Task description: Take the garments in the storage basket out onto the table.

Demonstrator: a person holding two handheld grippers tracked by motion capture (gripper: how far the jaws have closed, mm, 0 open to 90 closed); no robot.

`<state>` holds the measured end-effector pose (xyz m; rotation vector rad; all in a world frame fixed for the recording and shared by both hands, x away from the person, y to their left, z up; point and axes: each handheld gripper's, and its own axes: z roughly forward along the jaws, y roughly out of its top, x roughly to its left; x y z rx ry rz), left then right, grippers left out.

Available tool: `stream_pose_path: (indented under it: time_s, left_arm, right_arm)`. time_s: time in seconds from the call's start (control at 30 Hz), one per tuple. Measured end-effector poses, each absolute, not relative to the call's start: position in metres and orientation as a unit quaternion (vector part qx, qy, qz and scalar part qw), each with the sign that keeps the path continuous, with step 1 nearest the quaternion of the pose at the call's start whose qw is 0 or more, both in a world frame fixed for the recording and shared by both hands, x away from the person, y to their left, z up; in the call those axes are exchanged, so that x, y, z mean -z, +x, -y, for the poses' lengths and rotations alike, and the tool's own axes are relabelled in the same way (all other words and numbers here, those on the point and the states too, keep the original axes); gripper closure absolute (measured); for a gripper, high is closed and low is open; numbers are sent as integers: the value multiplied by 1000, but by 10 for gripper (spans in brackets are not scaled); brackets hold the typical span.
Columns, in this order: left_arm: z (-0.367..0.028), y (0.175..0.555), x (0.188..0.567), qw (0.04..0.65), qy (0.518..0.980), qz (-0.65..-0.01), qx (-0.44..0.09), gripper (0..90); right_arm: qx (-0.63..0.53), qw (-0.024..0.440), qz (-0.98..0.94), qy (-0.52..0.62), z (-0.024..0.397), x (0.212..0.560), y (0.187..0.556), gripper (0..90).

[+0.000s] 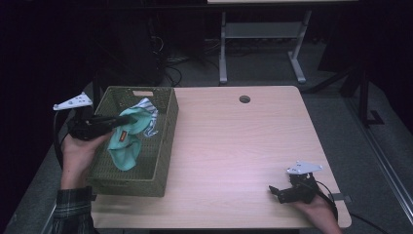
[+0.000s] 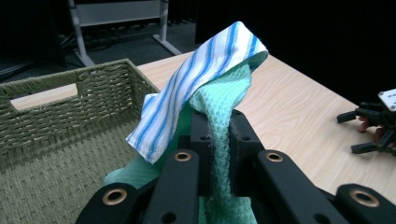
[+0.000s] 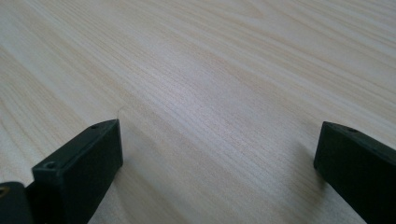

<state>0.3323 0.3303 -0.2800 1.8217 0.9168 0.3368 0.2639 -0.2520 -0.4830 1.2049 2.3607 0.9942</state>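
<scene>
Basket (image 1: 165, 141), woven green, at table's (image 1: 234, 146) 9 o'clock edge; left gripper (image 2: 219, 140) above it, jaws pinched on mint cloth (image 2: 219, 107), striped blue-white cloth (image 2: 196, 79) draped over; right gripper (image 1: 282, 191) at 5 o'clock, jaws spread wide over bare wood

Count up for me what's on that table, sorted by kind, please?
Baskets: 1, the woven green basket.
Cloths: 2, a mint green cloth pinched in the left gripper, and a blue-striped white cloth draped over it.
Grippers: 2, counting the right gripper, open over bare wood.
Total: 5.
</scene>
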Motion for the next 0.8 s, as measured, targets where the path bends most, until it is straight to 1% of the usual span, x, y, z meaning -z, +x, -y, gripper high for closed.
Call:
stream_pose_path:
  time_s: [0.33,0.8]
  left_arm:
    - [-325,329,256,538,749,-364,-132,824]
    - [-288,334,235,546,764,-323,-118,824]
  right_arm:
    - [-347,155,-823,422,252,483,264,6]
    - [-347,155,-823,422,252,483,264,6]
